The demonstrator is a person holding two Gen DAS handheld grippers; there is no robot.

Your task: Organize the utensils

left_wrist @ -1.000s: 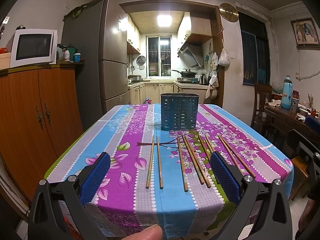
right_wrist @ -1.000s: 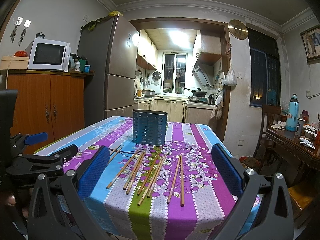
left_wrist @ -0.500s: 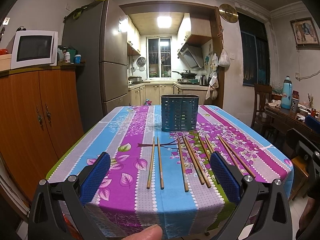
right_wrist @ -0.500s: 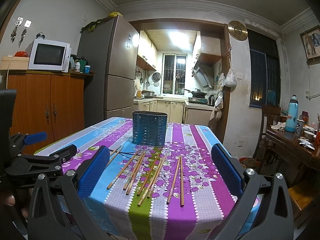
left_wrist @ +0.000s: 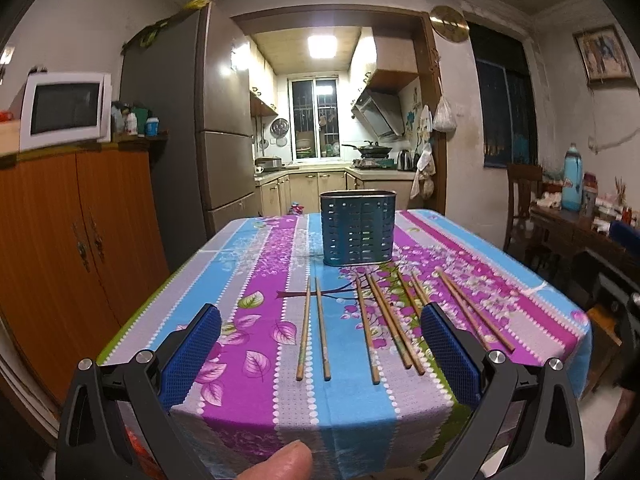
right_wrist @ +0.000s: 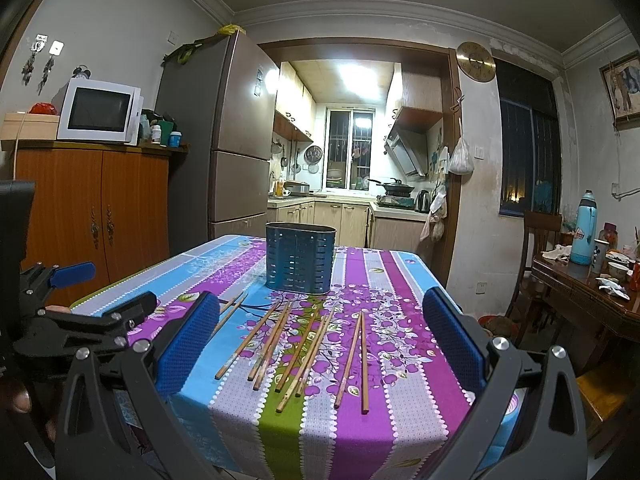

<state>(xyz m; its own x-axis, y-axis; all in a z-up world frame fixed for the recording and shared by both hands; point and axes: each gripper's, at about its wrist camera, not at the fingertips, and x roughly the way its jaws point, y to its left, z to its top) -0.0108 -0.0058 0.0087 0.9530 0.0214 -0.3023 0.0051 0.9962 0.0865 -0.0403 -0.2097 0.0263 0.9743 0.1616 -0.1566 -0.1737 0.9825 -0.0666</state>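
Note:
Several wooden chopsticks (left_wrist: 320, 332) lie in pairs, roughly side by side, on a striped floral tablecloth (left_wrist: 256, 344). Behind them stands an upright blue perforated utensil holder (left_wrist: 357, 227). My left gripper (left_wrist: 320, 354) hovers open over the table's near edge, in front of the leftmost pair. In the right wrist view the chopsticks (right_wrist: 296, 346) fan out before the holder (right_wrist: 300, 257). My right gripper (right_wrist: 320, 344) is open too, near the front edge, nothing between its pads. The left gripper's body (right_wrist: 80, 320) shows at that view's left.
A wooden cabinet (left_wrist: 72, 248) with a microwave (left_wrist: 64, 108) stands left of the table, a fridge (left_wrist: 208, 128) behind it. A cluttered side table (right_wrist: 592, 280) and a chair (right_wrist: 536, 240) stand at the right. A thumb (left_wrist: 280, 460) shows at the bottom.
The left wrist view has shifted slightly: the table and holder sit a bit lower in the frame. Both grippers stay open and the chopsticks have not moved.

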